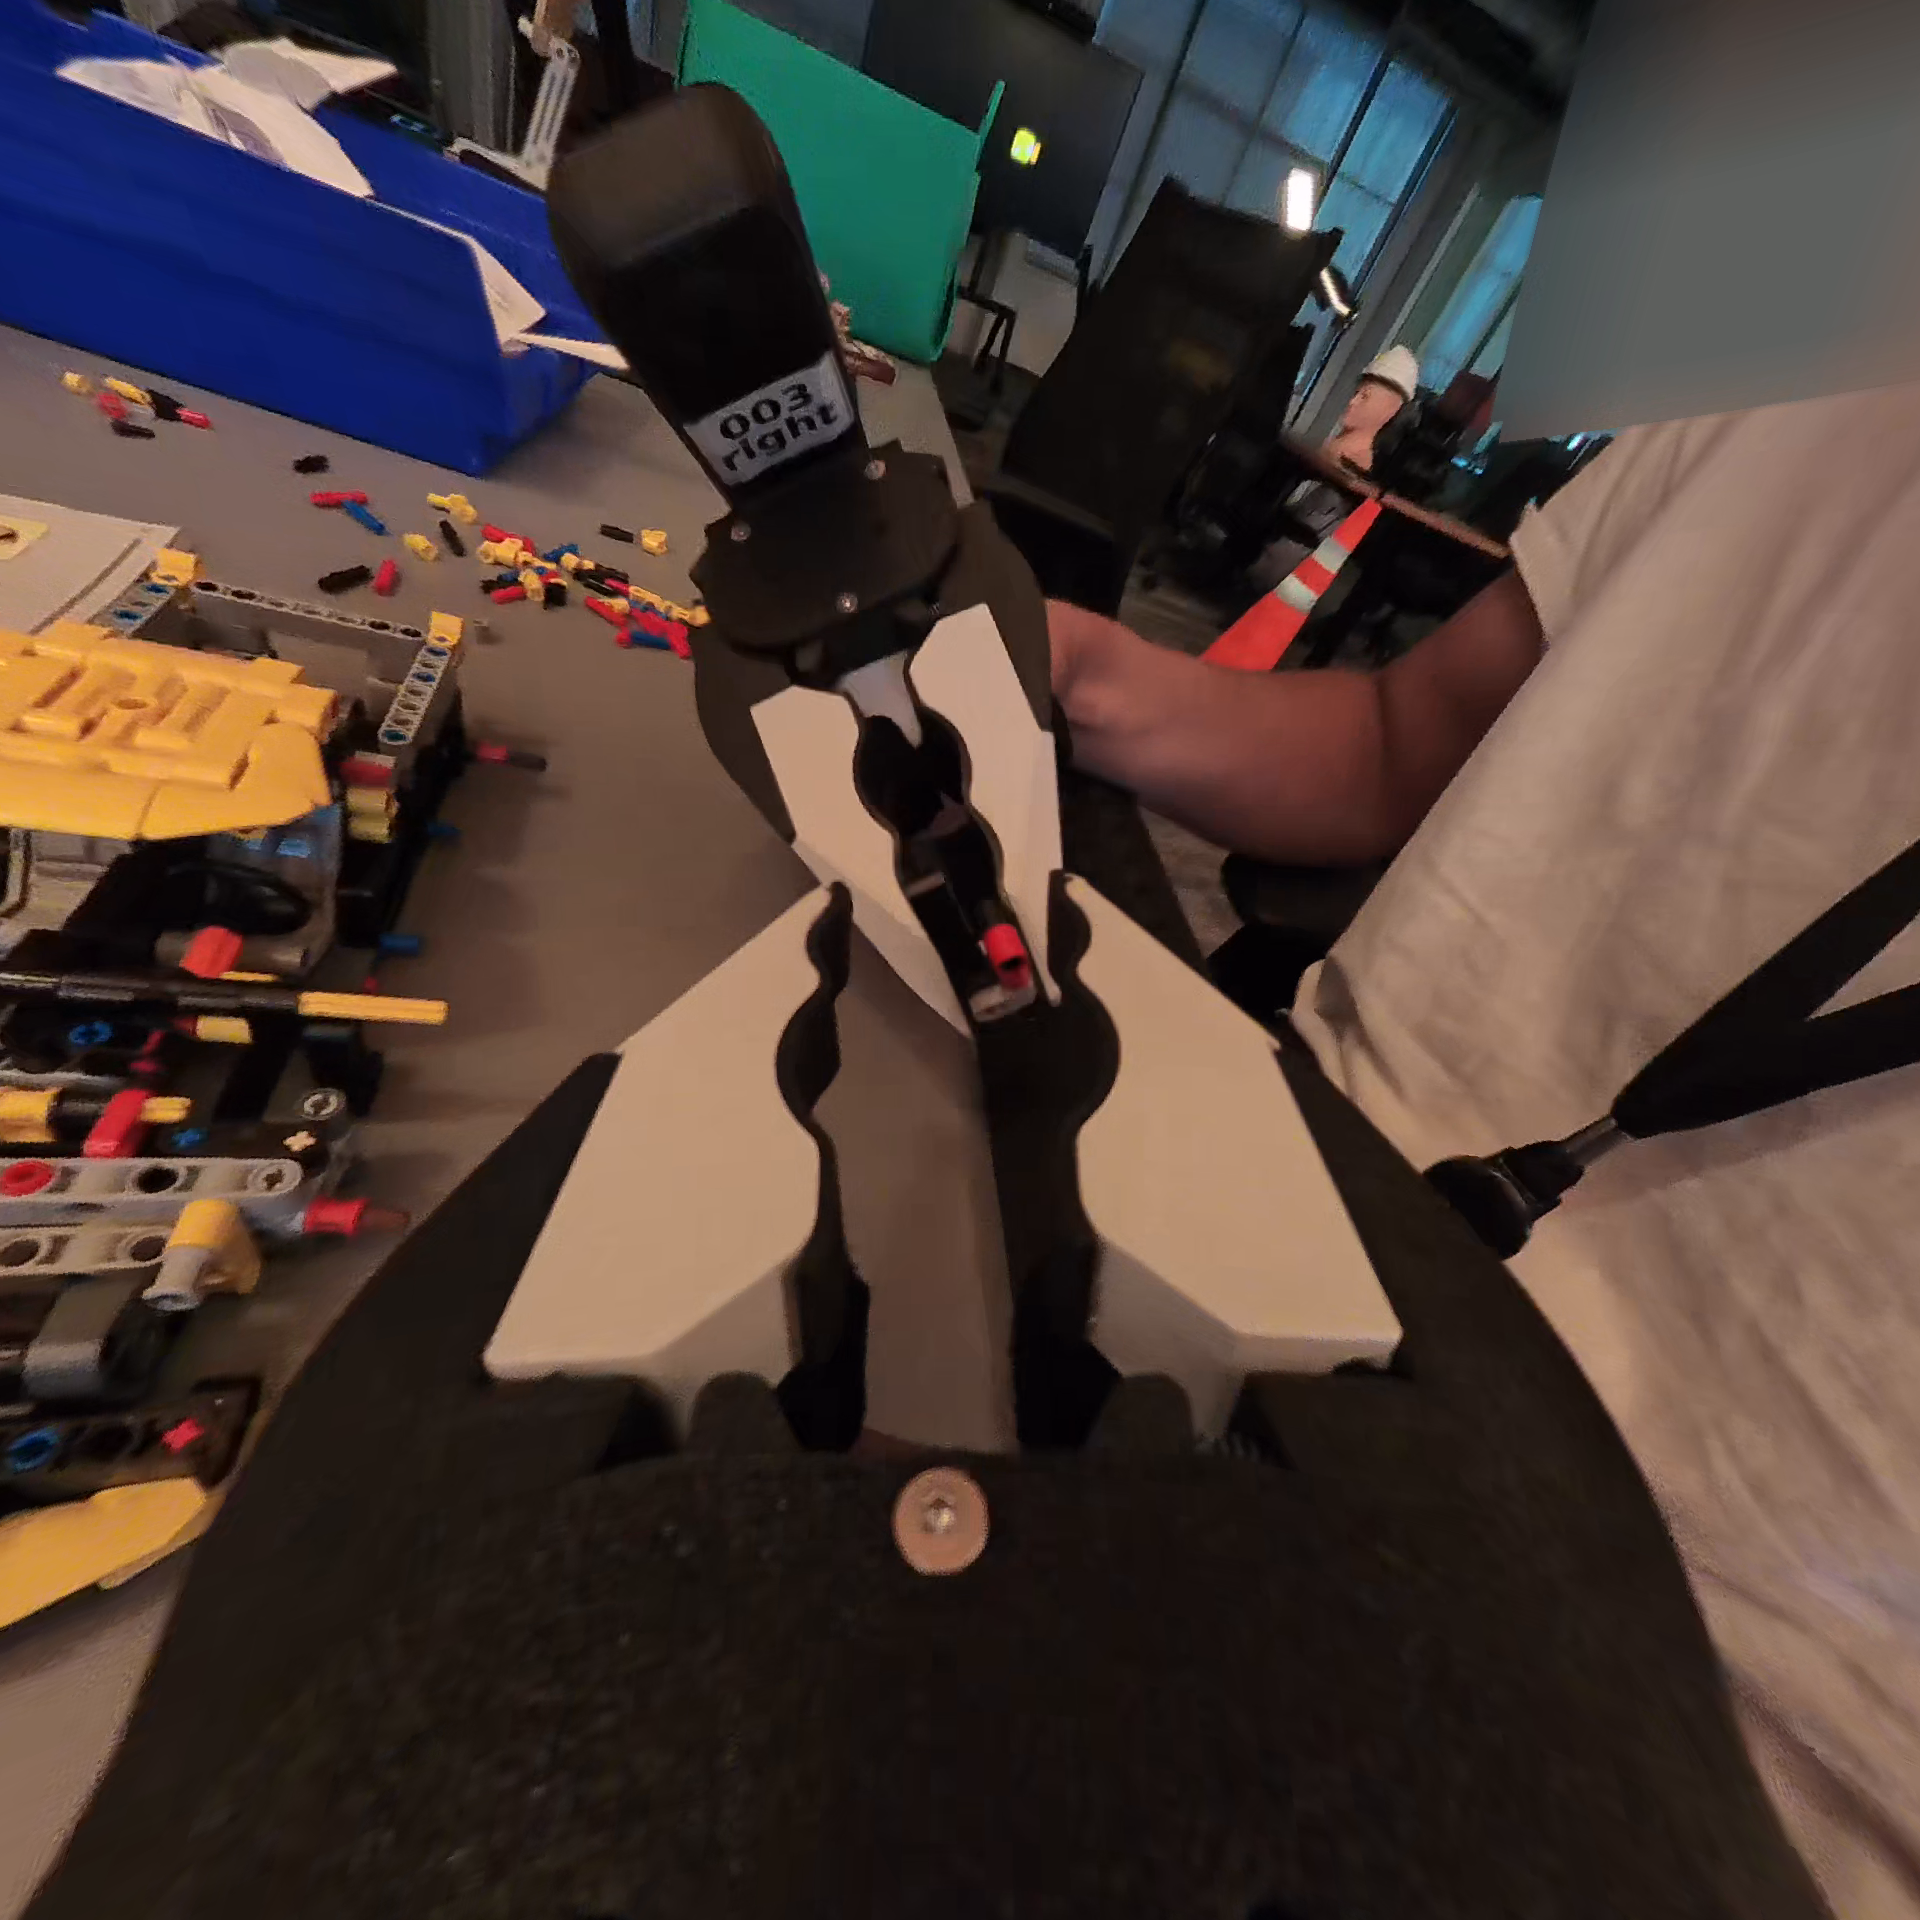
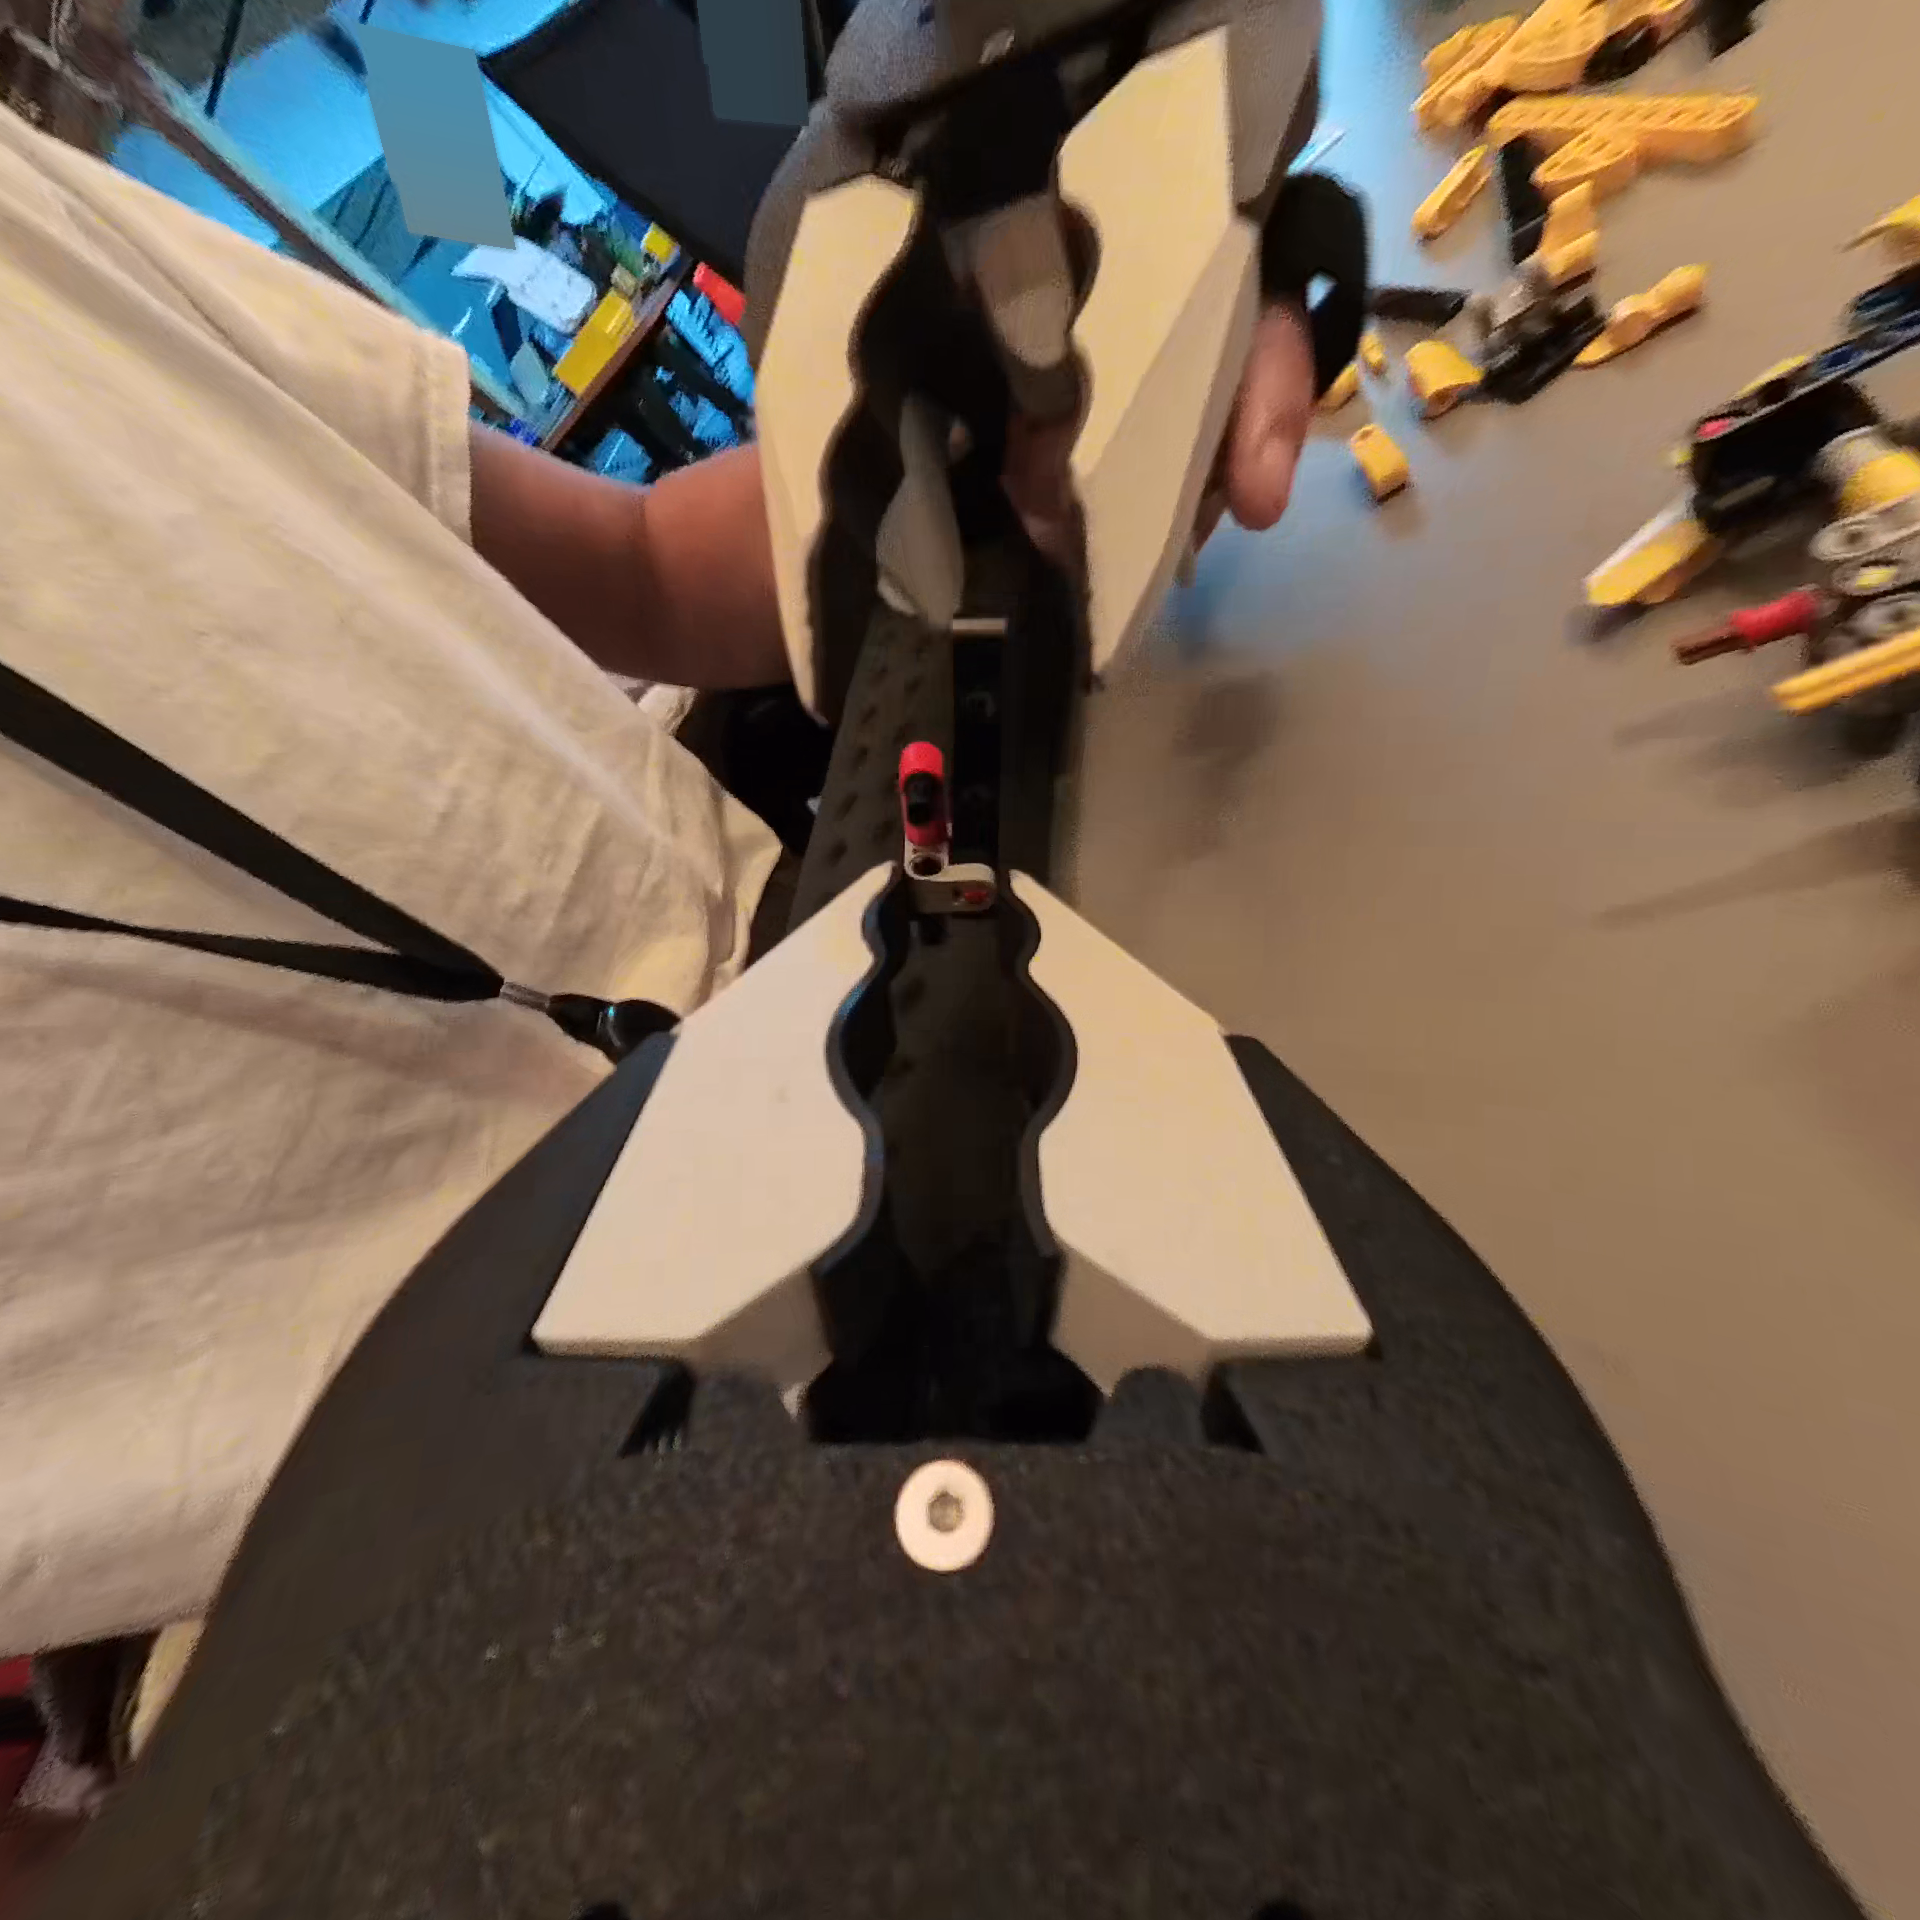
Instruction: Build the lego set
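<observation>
My right gripper (image 2: 954, 881) is shut on a slim black lego piece (image 2: 977, 727) that carries a red pin (image 2: 920, 790) and a light grey connector (image 2: 951, 883) near my fingertips. In the left wrist view the right gripper (image 1: 1010, 997) points toward the camera with the black piece (image 1: 935, 831) and red pin (image 1: 1003, 945) between its fingers. My left gripper (image 1: 951, 888) is open and empty, its fingertips on either side of the piece's far end. It faces the right gripper in the right wrist view (image 2: 961, 681).
A partly built yellow and black lego vehicle (image 1: 156, 831) stands on the grey table (image 1: 623, 883) at the left. Loose small pins (image 1: 540, 571) lie behind it, before a blue bin (image 1: 208, 260). More yellow parts (image 2: 1558, 135) lie far right. A person's white shirt (image 1: 1662, 935) is close by. My right fingertips sit around 4 centimetres from my left ones.
</observation>
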Tool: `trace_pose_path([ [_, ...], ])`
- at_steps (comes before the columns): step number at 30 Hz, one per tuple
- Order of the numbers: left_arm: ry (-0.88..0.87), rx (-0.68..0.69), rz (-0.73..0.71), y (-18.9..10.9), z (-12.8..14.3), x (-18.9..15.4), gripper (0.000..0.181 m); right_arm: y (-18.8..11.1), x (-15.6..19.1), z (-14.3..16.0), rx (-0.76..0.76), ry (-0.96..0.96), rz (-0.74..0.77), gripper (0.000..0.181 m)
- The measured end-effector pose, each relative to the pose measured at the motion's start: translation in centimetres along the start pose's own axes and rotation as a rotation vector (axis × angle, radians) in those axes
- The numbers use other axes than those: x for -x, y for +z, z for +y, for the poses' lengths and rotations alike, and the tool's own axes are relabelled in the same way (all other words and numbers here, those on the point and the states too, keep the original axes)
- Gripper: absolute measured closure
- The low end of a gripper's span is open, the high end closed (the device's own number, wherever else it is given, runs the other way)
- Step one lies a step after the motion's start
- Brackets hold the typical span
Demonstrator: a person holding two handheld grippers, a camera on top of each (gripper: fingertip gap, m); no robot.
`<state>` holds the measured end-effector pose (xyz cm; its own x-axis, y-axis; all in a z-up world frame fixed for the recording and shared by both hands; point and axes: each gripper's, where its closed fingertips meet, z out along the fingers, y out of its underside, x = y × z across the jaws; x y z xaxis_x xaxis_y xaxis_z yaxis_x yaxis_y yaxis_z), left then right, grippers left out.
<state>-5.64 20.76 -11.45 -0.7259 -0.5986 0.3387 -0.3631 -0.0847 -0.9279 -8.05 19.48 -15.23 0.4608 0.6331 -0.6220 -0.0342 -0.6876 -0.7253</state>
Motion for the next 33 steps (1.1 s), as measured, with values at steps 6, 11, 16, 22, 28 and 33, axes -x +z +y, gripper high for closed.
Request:
trace_pose_path([
  [6,0.016,0.008,0.017,-0.1,0.3,-0.4,0.173,0.0,0.4,-0.3,-0.013,-0.027,-0.008,0.167],
  [11,0.005,0.051,0.019,0.4,1.1,-0.3,0.170,0.4,0.1,0.9,0.055,-0.032,0.017,0.167],
  [16,0.005,0.059,-0.040,0.1,1.3,0.7,0.173,0.3,-1.5,0.7,0.055,-0.067,0.125,0.166],
  [22,-0.063,-0.135,-0.215,-2.2,-2.0,4.0,0.173,-3.5,-4.2,-4.7,-0.211,-0.325,0.530,0.145],
  [28,-0.189,-0.281,-0.345,-4.1,-3.3,6.8,0.174,-3.9,-4.7,-6.9,-0.208,-0.530,0.894,0.141],
  [33,-0.219,-0.315,-0.320,-4.1,-3.6,6.5,0.174,-3.4,-6.1,-7.0,-0.134,-0.560,1.038,0.138],
])
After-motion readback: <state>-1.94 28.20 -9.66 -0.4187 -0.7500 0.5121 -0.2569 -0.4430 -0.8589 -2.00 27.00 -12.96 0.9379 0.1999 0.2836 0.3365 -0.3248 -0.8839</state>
